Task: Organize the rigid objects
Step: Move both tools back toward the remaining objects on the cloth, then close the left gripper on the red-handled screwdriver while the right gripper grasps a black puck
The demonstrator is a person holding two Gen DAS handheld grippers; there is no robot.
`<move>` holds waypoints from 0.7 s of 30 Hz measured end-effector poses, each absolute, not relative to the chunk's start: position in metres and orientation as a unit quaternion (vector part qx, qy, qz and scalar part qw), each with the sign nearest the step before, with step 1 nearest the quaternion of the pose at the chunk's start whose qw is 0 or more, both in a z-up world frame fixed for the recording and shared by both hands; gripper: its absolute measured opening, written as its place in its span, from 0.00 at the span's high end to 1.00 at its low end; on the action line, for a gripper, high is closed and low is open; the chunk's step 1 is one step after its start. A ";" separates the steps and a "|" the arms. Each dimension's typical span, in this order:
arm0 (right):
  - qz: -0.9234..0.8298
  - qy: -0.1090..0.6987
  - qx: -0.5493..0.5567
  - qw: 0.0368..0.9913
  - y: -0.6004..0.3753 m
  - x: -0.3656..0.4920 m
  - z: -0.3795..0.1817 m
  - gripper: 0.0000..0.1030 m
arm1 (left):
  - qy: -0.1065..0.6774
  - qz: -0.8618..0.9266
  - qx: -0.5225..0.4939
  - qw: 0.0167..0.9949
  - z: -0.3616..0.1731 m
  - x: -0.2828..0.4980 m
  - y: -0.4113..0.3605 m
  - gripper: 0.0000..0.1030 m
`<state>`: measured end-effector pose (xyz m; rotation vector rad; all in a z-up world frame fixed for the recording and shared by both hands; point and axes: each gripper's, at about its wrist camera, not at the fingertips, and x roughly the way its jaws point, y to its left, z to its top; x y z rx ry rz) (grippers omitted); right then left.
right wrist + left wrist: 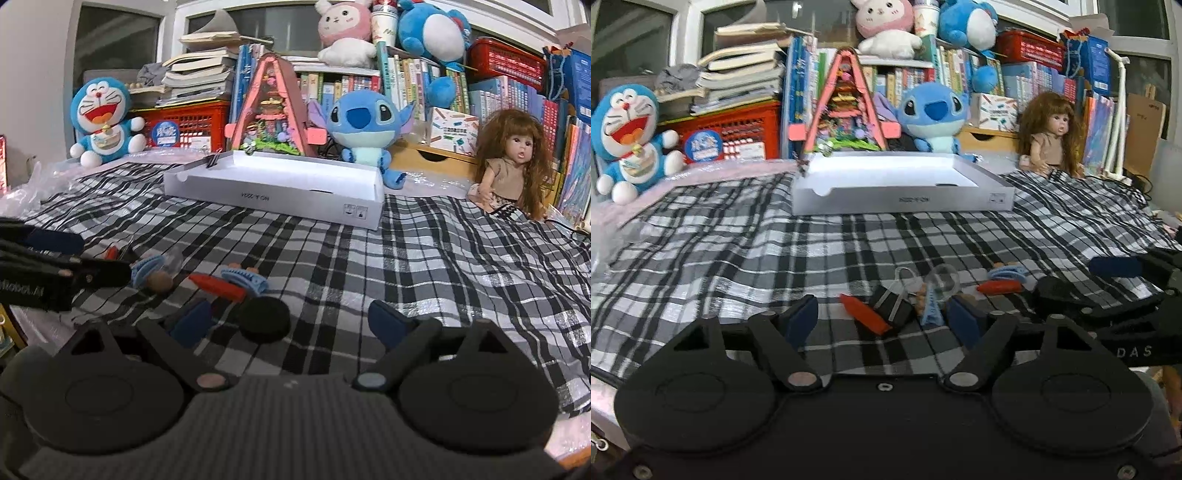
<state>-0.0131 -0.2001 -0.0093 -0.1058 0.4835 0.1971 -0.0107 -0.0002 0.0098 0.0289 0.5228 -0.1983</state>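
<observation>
Two views: left wrist first, then right wrist.
Left wrist, fingers: the left gripper (882,317) stands open and grips nothing; the black binder clip (892,304) lies between its pads, not pressed.
Left wrist, axis: the red crayon (864,314) lies beside the clip, running from 10 to 4 o'clock.
Left wrist, neighbours: the blue hair clip (931,308) and a clear round piece (943,280) crowd the clip at 2 o'clock.
Left wrist, goal: the white box (901,197) stands at 12 o'clock, well apart.
Right wrist, fingers: the right gripper (291,323) is open and empty.
Right wrist, thing: the black round disc (264,319) lies between the fingers, near the left one.
Right wrist, obstacle: a second red crayon (218,287) and a second blue hair clip (245,278) lie just beyond, at 11 o'clock.
Nearer hand: I judge each takes its own thing.
</observation>
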 end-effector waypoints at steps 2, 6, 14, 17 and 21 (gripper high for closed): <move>0.100 0.239 -0.057 0.964 -0.197 -0.014 -0.010 0.11 | 0.255 -0.092 0.013 0.962 0.010 -0.011 0.004 0.36; 0.107 0.240 -0.063 0.963 -0.193 -0.014 -0.011 0.18 | 0.262 -0.084 0.008 0.961 0.009 -0.011 0.011 0.43; 0.107 0.240 -0.080 0.961 -0.188 -0.016 -0.013 0.27 | 0.278 -0.053 0.031 0.959 -0.002 -0.009 0.016 0.49; 0.105 0.242 -0.082 0.961 -0.187 -0.015 -0.014 0.29 | 0.276 -0.038 0.037 0.960 -0.002 -0.007 0.016 0.49; 0.105 0.247 -0.075 0.960 -0.189 -0.013 -0.014 0.33 | 0.278 -0.034 0.030 0.960 -0.001 0.001 0.017 0.49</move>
